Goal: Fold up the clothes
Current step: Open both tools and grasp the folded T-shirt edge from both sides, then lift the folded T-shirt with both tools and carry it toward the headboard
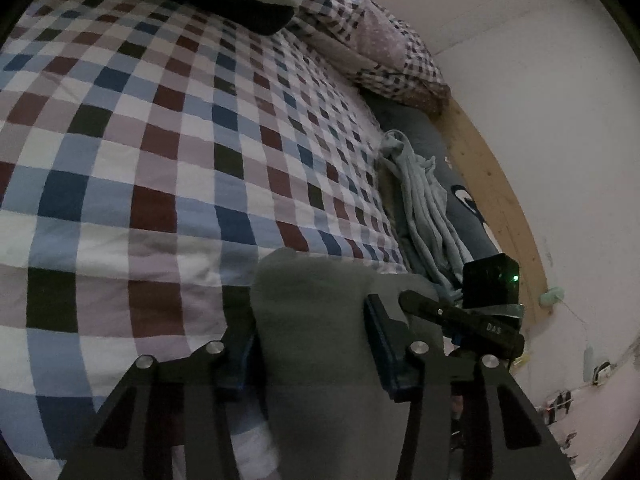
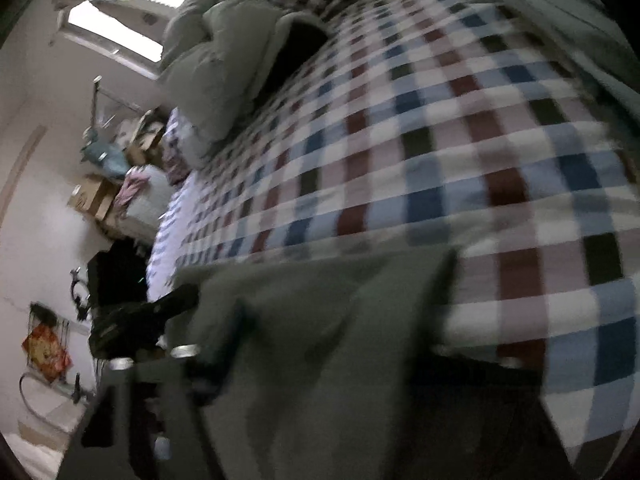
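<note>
A grey garment [image 1: 316,360] lies on the checked bed cover [image 1: 160,160], bunched between the fingers of my left gripper [image 1: 310,320]. It fills the whole gap between the jaws, which are shut on it. In the blurred right wrist view the same grey-green garment [image 2: 340,360] drapes over my right gripper [image 2: 324,344]. Its left finger [image 2: 228,336] shows, while the right one is hidden under the cloth. The other gripper's black body [image 1: 476,312] sits close beside my left gripper, to its right.
A crumpled pale blue garment [image 1: 424,208] lies at the bed's right edge on a dark grey cushion [image 1: 468,208], by the wooden bed frame [image 1: 496,184]. A stack of grey-green clothes [image 2: 216,60] and a checked pillow [image 1: 388,48] sit at the far end. Cardboard boxes [image 2: 92,196] stand beside the bed.
</note>
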